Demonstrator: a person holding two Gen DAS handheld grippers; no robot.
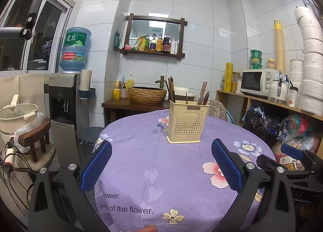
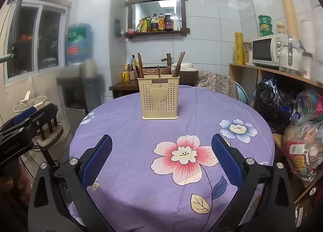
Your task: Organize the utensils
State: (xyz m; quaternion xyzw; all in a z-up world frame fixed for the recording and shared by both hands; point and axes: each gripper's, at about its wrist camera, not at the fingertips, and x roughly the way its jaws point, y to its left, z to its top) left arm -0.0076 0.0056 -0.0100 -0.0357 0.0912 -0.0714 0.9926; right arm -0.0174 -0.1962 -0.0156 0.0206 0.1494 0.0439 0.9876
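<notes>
- The left tongs (image 1: 161, 165) are seen spread wide over the near part of the desk (image 1: 141, 151), with nothing held between the blue pads (image 1: 97, 167); in the right wrist view the same tongs (image 2: 24, 119) appear at 9 o'clock, beyond the desk's edge.
- A round desk covered by a purple floral cloth is shown in both views; printed words are visible on the cloth at 6 o'clock in the left wrist view.
- The utensil holder (image 1: 187, 123), a cream perforated box with a heart on its front, is stood upright on the desk at 12 o'clock from the left tongs, well apart from both pads.
- Utensils (image 1: 201, 95) are held upright inside the holder: dark wooden sticks (image 2: 139, 66) at its left side, a short dark handle near the middle, and a metal spoon (image 2: 174, 69) with more brown sticks at its right side.
- In the right wrist view the holder (image 2: 159, 98) is found at 12 o'clock, past a large pink flower (image 2: 183, 154) printed on the cloth.
- The right tongs (image 2: 161, 159) are likewise spread wide and empty, hovering over that flower; in the left wrist view they (image 1: 282, 155) are seen at 3 o'clock.
- A microwave (image 2: 266, 50) is set on a wooden shelf at 2 o'clock.
</notes>
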